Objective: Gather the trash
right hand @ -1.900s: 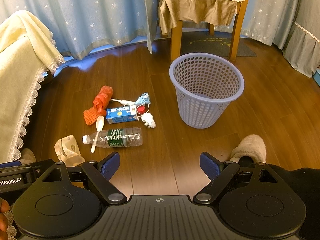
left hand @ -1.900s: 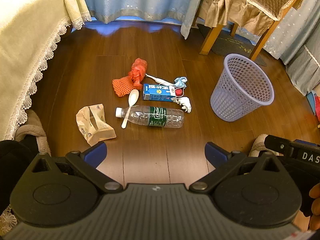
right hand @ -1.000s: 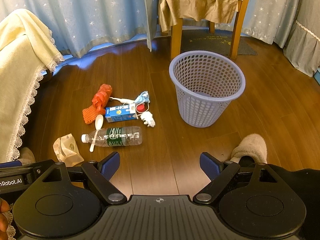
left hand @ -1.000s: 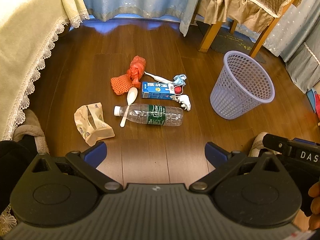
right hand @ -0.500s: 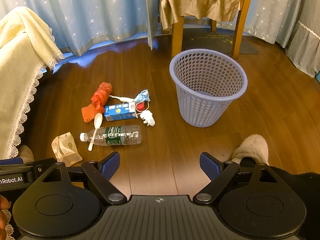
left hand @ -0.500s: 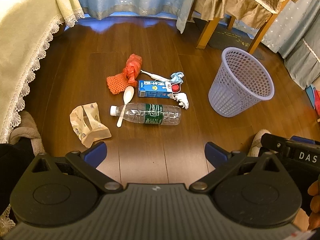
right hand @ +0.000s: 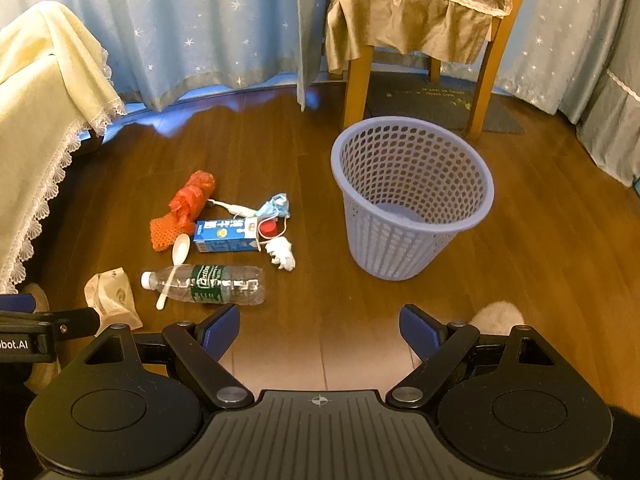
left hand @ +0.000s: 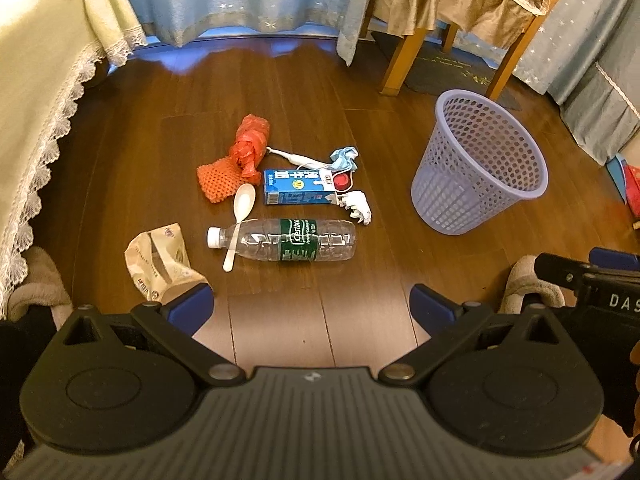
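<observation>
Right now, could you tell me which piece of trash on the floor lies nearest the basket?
The crumpled white tissue, at the right-hand end of the heap. The milk carton, water bottle and brown paper bag all lie farther from the lilac basket.

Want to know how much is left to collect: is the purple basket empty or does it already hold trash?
Empty. The right wrist view looks into the basket and shows only its bare bottom.

Glossy wood floor (left hand: 280, 92), perforated plastic basket (left hand: 480, 168), clear plastic bottle (left hand: 288, 239)
</observation>
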